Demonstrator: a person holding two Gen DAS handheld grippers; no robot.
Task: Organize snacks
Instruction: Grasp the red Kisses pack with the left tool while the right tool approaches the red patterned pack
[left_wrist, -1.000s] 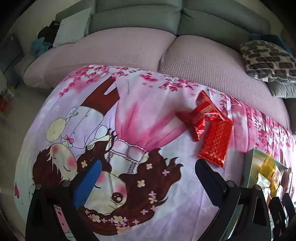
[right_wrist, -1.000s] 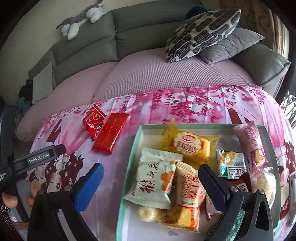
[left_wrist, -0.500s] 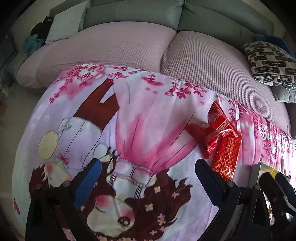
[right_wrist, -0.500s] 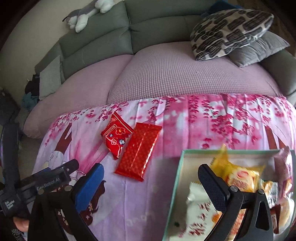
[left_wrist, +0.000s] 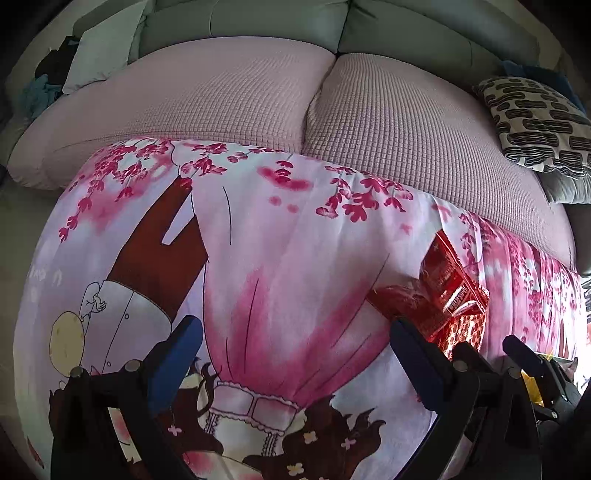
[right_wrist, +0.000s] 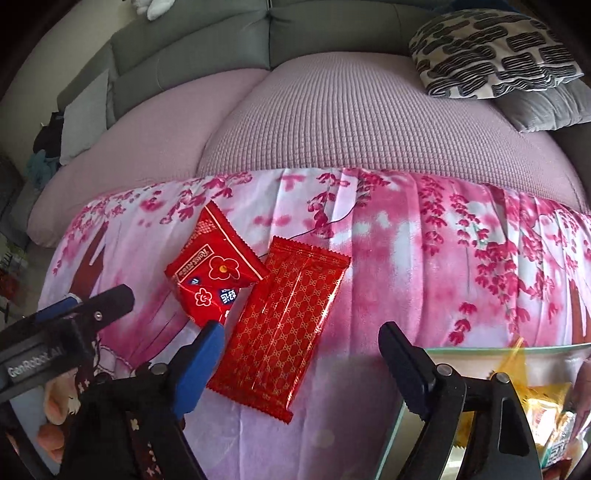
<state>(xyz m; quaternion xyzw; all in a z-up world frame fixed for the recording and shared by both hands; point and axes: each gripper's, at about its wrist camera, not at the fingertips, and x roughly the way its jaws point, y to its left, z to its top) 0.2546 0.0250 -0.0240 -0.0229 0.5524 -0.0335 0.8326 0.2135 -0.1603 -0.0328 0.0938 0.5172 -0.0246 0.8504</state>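
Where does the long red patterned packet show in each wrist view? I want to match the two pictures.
Left wrist: long red patterned packet at lower right, mostly hidden behind the gripper finger and the flower-printed red packet.
Right wrist: centre, lying flat, fully visible.
Shared landmark: black-and-white patterned cushion, upper right in both.

In the left wrist view, the long red packet (left_wrist: 463, 332) is mostly hidden behind the right-hand jaw, and the tray (left_wrist: 554, 356) beyond it barely shows. In the right wrist view, the tray (right_wrist: 480, 347) runs off the lower right corner (its snacks (right_wrist: 546, 406) partly cut off).
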